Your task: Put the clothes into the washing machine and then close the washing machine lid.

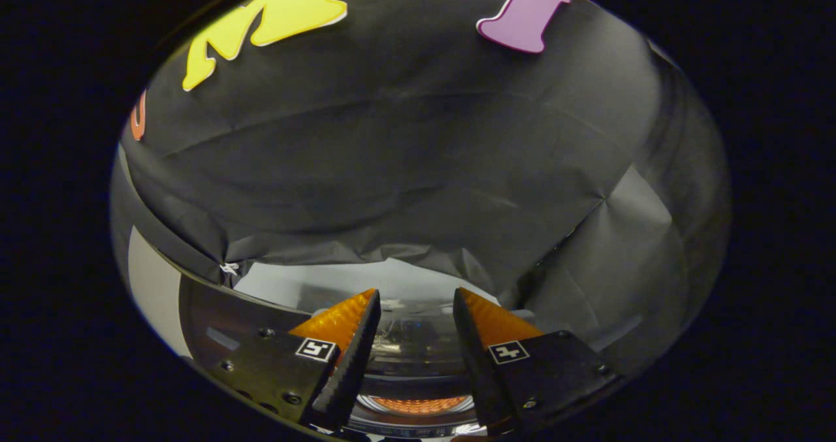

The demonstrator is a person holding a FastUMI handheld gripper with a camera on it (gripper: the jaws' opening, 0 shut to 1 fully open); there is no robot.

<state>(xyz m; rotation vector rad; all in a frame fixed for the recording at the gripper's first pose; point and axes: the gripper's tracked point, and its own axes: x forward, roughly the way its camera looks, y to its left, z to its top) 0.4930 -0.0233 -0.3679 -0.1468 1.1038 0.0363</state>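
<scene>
My gripper (416, 295) is open, its two fingers a little apart with nothing between them. Just under and ahead of the fingers lies the washing machine (366, 279), pale on top. Its round glossy glass part (411, 357) with a shiny rim sits between the fingers and mirrors them. I cannot tell whether this lid is shut. The fingers hover close above it, and I cannot tell if they touch it.
The black cloth wall (405, 168) hangs close behind the machine and drapes down to its back edge. A dark glossy curved panel (209, 318) with a pale strip (153, 285) stands to the left of the fingers.
</scene>
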